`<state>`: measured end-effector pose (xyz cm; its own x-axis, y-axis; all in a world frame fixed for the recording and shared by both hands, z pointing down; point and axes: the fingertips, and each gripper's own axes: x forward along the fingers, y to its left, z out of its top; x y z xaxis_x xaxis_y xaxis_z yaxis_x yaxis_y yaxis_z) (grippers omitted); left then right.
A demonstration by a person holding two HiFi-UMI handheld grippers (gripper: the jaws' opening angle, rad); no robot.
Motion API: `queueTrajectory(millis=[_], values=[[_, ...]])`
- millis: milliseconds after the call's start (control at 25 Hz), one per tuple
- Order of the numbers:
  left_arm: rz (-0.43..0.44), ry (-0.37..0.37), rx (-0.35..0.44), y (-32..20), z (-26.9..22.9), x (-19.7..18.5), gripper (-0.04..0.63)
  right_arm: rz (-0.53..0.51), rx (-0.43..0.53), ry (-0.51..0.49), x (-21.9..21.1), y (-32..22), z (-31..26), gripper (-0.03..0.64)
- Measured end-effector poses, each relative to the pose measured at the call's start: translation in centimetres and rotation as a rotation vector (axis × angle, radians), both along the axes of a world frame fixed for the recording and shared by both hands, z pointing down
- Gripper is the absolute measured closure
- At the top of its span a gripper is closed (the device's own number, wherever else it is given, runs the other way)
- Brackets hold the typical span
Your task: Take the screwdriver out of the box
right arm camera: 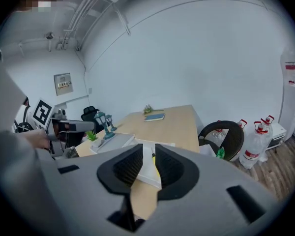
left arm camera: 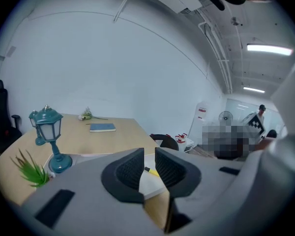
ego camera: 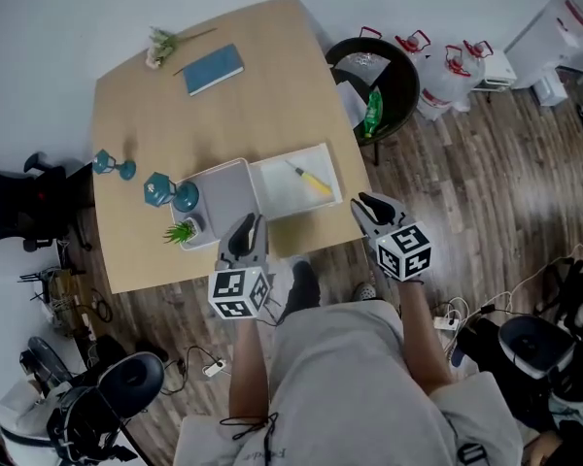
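The white open box point(ego camera: 284, 194) lies near the table's front edge, its grey lid point(ego camera: 223, 195) flat to the left. A yellow-handled screwdriver point(ego camera: 312, 180) rests inside the box on its right side. My left gripper point(ego camera: 245, 229) hovers at the table's front edge just before the lid, open and holding nothing. To the right, off the table's corner, my right gripper point(ego camera: 372, 209) is also open and holding nothing. In the left gripper view the screwdriver point(left arm camera: 152, 171) shows in the gap of the left gripper point(left arm camera: 149, 157). The right gripper point(right arm camera: 148, 157) frames the screwdriver point(right arm camera: 155, 167) too.
Two teal lanterns point(ego camera: 171, 193) point(ego camera: 112, 166) and a small potted plant point(ego camera: 181, 232) stand left of the lid. A blue book point(ego camera: 214, 69) and flowers point(ego camera: 161, 45) lie at the far side. A black bin point(ego camera: 379, 83) and water bottles point(ego camera: 447, 71) stand right of the table.
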<state>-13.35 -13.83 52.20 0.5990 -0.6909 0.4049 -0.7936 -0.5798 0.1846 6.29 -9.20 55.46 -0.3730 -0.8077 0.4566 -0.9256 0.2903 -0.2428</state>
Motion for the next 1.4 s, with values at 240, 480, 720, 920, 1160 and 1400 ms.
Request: queueTrajectory(millis=[240,480,720,920,1160,1400], values=[[0.120,0.028,-0.039,-3.8,1.0,-0.3,0.531,-0.052,-0.110,0.025,-3.7,-4.7,2.6,0.530],[0.190,0.050,-0.070,-7.0,2.2,0.0,0.531,-0.073,-0.208,0.076,-5.9,-8.3,5.7,0.525],[0.256,0.061,-0.095,-10.1,3.5,0.5,0.531,-0.106,-0.312,0.151,-7.6,-10.8,9.2,0.520],[0.303,0.080,-0.117,-11.7,4.4,1.6,0.531,-0.142,-0.402,0.217,-8.3,-12.4,11.7,0.514],[0.343,0.093,-0.138,-13.0,5.2,2.6,0.531,-0.192,-0.527,0.292,-8.7,-12.7,14.9,0.508],[0.354,0.103,-0.165,-13.6,6.1,2.8,0.531,-0.223,-0.630,0.356,-8.9,-12.8,17.5,0.506]])
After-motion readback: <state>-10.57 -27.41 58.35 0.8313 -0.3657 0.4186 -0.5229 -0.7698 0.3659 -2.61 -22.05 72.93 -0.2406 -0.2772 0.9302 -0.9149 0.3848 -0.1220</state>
